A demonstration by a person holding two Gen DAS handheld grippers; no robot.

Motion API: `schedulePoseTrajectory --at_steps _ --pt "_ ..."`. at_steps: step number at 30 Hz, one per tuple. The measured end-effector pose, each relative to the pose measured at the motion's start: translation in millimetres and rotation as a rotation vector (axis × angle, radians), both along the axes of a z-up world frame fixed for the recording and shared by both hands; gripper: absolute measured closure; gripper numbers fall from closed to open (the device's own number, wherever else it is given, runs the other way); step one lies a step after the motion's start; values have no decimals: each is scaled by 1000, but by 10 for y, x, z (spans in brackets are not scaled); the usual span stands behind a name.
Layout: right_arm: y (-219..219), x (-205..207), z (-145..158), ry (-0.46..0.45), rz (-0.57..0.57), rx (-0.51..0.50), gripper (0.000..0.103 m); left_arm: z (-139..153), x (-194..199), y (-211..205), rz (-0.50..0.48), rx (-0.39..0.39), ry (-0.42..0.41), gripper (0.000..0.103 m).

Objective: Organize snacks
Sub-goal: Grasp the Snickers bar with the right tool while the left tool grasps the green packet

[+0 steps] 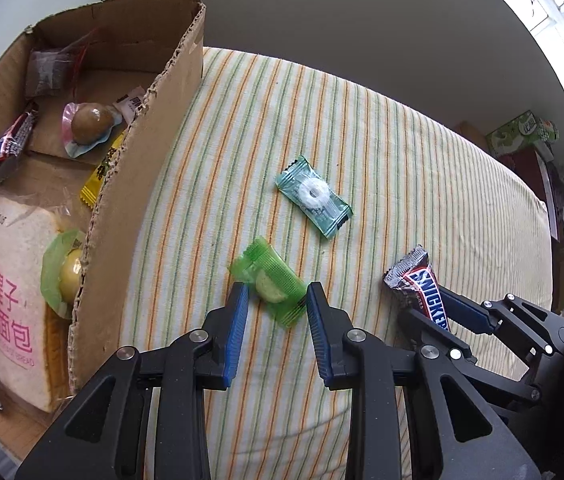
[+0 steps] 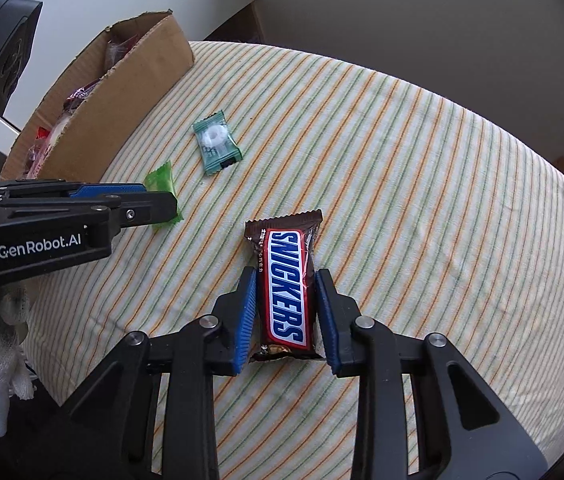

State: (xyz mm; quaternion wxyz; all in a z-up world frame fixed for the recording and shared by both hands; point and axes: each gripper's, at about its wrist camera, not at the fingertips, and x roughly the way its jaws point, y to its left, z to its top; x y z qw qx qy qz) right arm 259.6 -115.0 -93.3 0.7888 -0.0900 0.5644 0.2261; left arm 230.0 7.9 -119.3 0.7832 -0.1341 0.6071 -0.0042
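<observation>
A green wrapped candy (image 1: 271,282) lies on the striped cloth between the blue pads of my left gripper (image 1: 277,294); the jaws stand open around it, pads near its ends. A brown Snickers bar (image 2: 286,286) lies between the pads of my right gripper (image 2: 286,280); the pads sit at both its sides, touching or nearly so. A teal wrapped ring candy (image 1: 314,196) lies loose farther out; it also shows in the right wrist view (image 2: 216,142). The Snickers bar (image 1: 422,286) and right gripper (image 1: 442,312) show at the right of the left wrist view.
An open cardboard box (image 1: 137,184) stands at the left, holding a bread pack (image 1: 9,280), several wrapped sweets and a small Snickers. The striped cloth (image 2: 402,200) covers a raised surface. A white wall is behind. Shelves and a window stand at far right.
</observation>
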Motion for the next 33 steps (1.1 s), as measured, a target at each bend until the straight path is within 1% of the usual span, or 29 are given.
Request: schedulePoseTrajectory --at_steps 5,8,12,14,16,18,20,27,33 --pt "-100 35 -9 8 -21 2 73 -1 47 -25 -16 -6 -10 74" --pt "-122 37 -7 11 -28 -6 73 -14 104 -138 -46 8 -22 74" --pt "-137 34 -9 13 -38 -8 73 -38 171 -264 -88 78 -31 75" --pt "-195 7 11 16 -43 -9 73 -42 187 -290 -91 94 -37 75" --pt "-275 -38 50 17 -47 -10 73 -48 187 -324 -107 125 -45 78" --pt "-276 -29 54 19 -47 -11 73 -56 172 -375 -116 137 -49 80" --pt "-269 -14 61 18 -49 -13 73 -62 158 -385 -108 131 -47 83" --pt "-318 2 87 24 -69 1 73 -45 61 -293 -92 77 -39 83" --pt "-328 16 130 23 -83 18 73 -4 -56 -244 -89 67 -48 83"
